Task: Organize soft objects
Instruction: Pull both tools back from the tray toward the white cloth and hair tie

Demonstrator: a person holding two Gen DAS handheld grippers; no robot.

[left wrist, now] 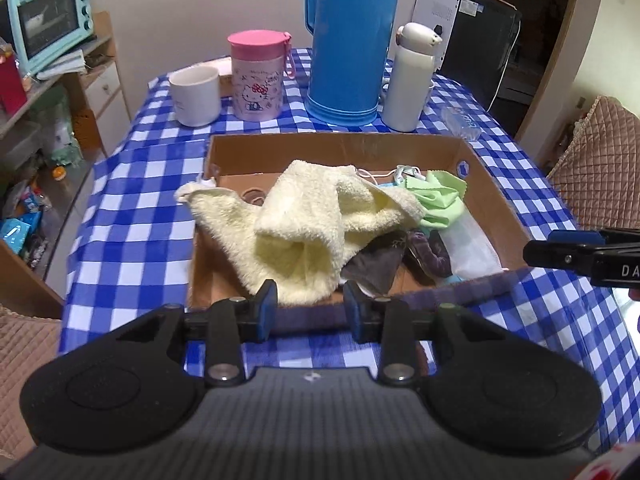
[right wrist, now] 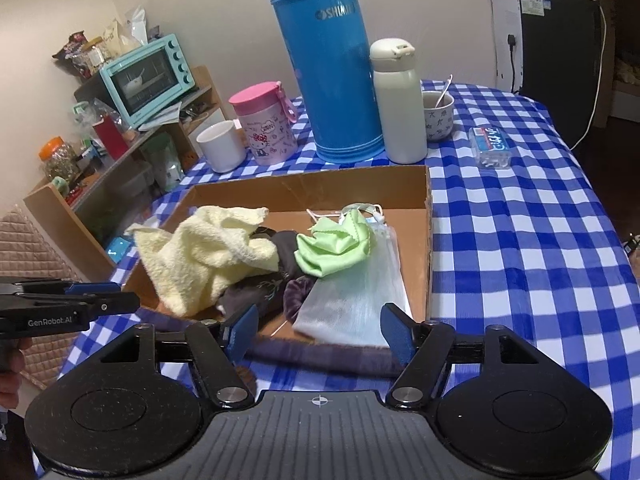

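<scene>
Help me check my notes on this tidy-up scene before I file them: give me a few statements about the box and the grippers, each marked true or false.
1. The yellow towel lies in the cardboard box, one corner draped over its left wall. True.
2. The green cloth lies outside the box on the tablecloth. False: it lies inside the box, partly on a white mesh bag.
3. The left gripper is clamped on the towel. False: its jaws stand apart with nothing pinched between them.
4. The right gripper is open and empty. True.
5. The blue thermos stands upright behind the box. True.
</scene>
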